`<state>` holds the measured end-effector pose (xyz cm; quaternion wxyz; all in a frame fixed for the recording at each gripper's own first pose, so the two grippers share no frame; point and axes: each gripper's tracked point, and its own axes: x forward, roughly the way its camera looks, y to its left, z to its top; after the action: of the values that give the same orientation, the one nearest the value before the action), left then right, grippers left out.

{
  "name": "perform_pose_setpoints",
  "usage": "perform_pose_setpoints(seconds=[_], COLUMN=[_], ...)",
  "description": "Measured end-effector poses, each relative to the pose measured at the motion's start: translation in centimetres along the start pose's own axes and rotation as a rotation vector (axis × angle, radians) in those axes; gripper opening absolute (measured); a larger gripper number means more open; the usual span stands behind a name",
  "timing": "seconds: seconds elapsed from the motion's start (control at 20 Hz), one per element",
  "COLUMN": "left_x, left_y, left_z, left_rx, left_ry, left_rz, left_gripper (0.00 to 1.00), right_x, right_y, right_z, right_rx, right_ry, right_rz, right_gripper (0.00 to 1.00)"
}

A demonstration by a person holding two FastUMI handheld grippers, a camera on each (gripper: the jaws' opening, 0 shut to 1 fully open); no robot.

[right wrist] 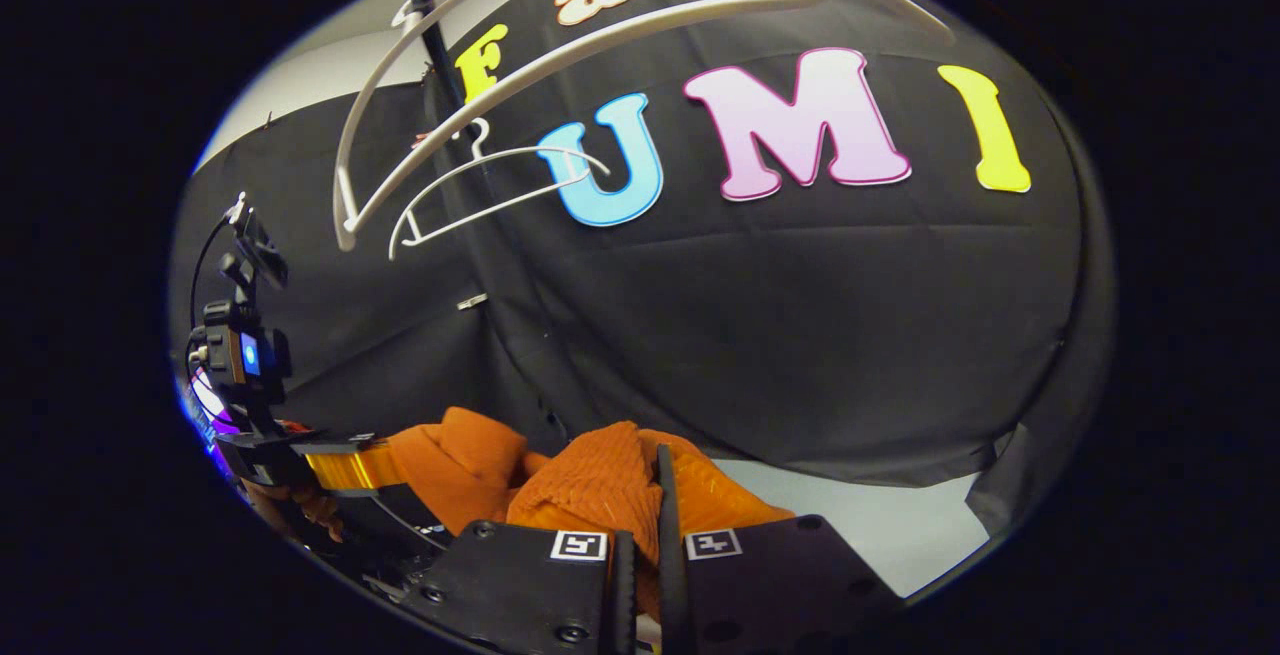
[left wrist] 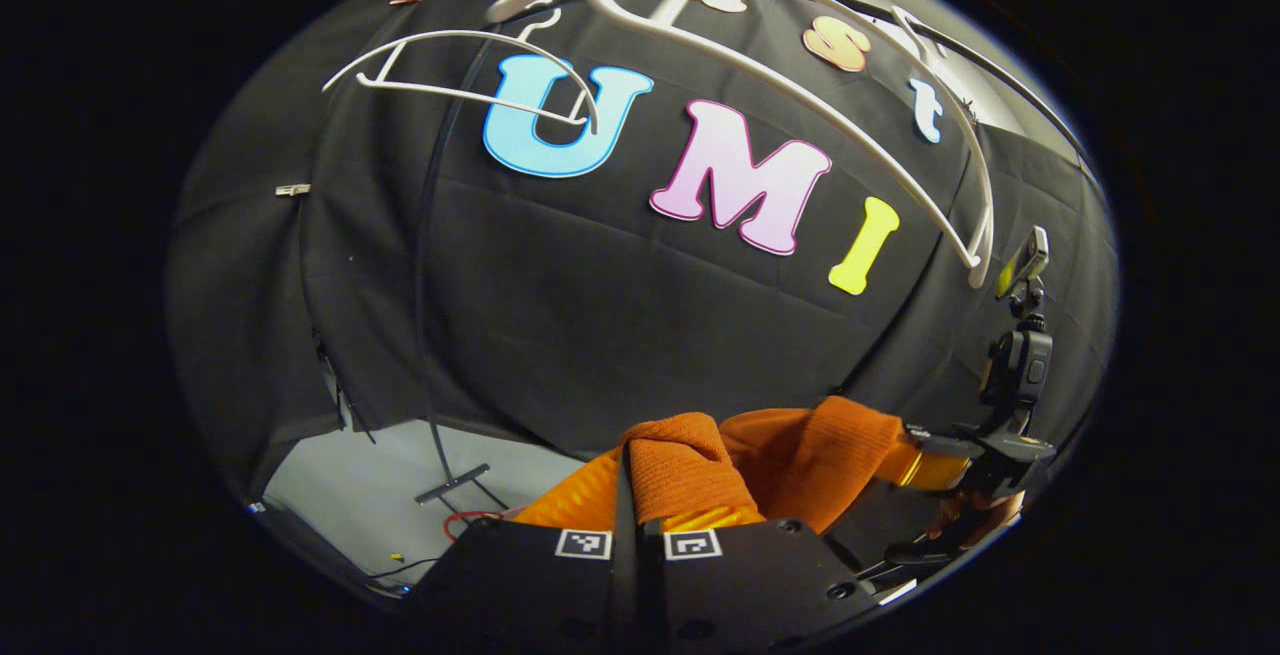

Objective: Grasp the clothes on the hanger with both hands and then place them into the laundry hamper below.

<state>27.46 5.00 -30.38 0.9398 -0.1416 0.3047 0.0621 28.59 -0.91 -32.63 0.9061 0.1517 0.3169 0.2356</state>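
Looking abt halfway: orange clothes [left wrist: 690,470] off the white hanger [left wrist: 800,105] up top, left gripper [left wrist: 637,520] & right gripper [right wrist: 640,520] both clamped on em. Hamper drop left.

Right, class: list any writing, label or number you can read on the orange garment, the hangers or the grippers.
Orange garment: no writing shows.
White hangers: none.
Square markers on the left gripper: black-and-white patterns, no letters.
Nothing here is readable.
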Motion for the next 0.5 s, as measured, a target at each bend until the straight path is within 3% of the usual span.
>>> perform_pose_setpoints(seconds=[0.3, 0.5], left_x=[1.7, 3.0], left_y=[-0.7, -1.1], left_z=[-3.4, -6.6], left_rx=[0.051, 0.022], left_ry=[0.115, 0.226], left_rz=[-0.013, 0.013], left_gripper=[0.05, 0.05], right_x=[0.2, 0.3], right_y=[0.4, 0.2], right_z=[-3.5, -6.3], right_rx=[-0.044, -0.055], right_ry=[0.12, 0.212], right_rz=[-0.013, -0.024], right_gripper=[0.14, 0.14])
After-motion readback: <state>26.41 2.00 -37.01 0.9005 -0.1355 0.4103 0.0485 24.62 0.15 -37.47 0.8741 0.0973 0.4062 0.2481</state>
